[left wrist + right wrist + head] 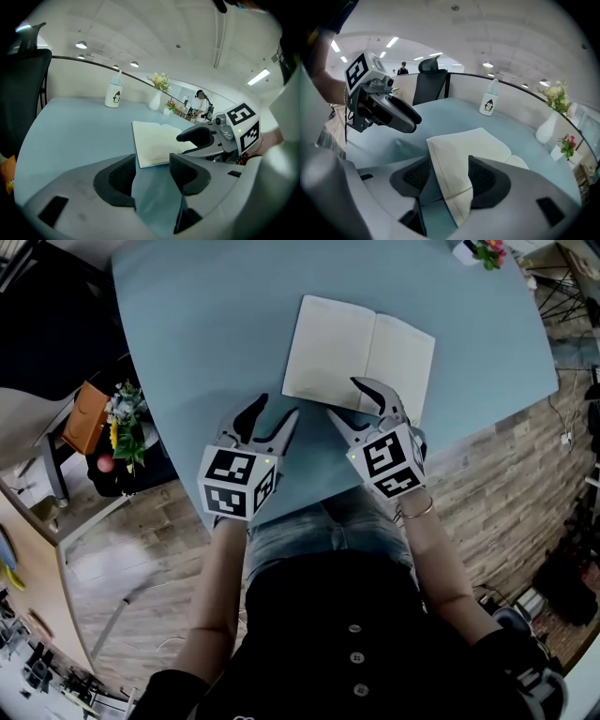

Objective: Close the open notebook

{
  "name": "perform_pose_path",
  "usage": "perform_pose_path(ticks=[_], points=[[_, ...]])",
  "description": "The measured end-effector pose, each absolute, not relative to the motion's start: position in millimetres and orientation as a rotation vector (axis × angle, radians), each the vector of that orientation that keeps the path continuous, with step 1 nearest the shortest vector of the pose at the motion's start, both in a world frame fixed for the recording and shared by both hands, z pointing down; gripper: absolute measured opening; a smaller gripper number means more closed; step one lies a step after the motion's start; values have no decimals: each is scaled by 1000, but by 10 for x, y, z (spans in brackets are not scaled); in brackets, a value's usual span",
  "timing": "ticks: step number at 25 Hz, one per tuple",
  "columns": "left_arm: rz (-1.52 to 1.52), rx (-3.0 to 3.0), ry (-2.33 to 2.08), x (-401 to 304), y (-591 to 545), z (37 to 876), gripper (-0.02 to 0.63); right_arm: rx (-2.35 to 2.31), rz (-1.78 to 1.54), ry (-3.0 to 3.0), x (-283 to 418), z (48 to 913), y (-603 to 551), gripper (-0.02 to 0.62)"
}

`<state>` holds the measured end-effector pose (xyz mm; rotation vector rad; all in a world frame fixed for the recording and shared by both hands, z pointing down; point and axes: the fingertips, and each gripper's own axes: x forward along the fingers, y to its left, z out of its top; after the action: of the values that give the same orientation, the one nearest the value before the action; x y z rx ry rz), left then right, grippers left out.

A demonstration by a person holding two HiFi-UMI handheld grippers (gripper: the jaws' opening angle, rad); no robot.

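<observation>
The notebook (358, 348) is seen lying open and flat on the blue surface (206, 334), its blank pages facing up and its spine running away from the person. The step in hand is judged to be the first take on a page: the right gripper (450, 176) is set at the notebook's near edge, on its right-hand half, with the jaws apart and the edge of the page standing between them, not yet pinched as far as can be read. The left gripper (152, 173) is held just short of the notebook's near left corner, above the bare surface, with its jaws apart and nothing between them. For the next move, the right jaws would need to be closed on the page edge, which would then be lifted and swung over the spine onto the left half; the left gripper would have to be kept off that half, or used only to steady it. Whether one leaf or the whole right half with its cover is caught cannot be told, since the underside is hidden by the jaws. A white bottle (114, 96) and a vase (156, 99) stand well beyond the notebook.
</observation>
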<state>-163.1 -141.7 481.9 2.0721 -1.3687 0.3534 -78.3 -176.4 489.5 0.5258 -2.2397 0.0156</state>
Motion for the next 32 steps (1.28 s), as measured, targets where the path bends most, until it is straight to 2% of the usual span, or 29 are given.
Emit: perform_pose_path(ticks=[9,32], points=[[337,2040,-1387,-1685,-1461,4869,224,340,-167,-2150,-875,5096,-1708,256],[220,1993,-1377,-1750,-1575,4856,224,169,-309,-2086,-931,5240,-1738,243]])
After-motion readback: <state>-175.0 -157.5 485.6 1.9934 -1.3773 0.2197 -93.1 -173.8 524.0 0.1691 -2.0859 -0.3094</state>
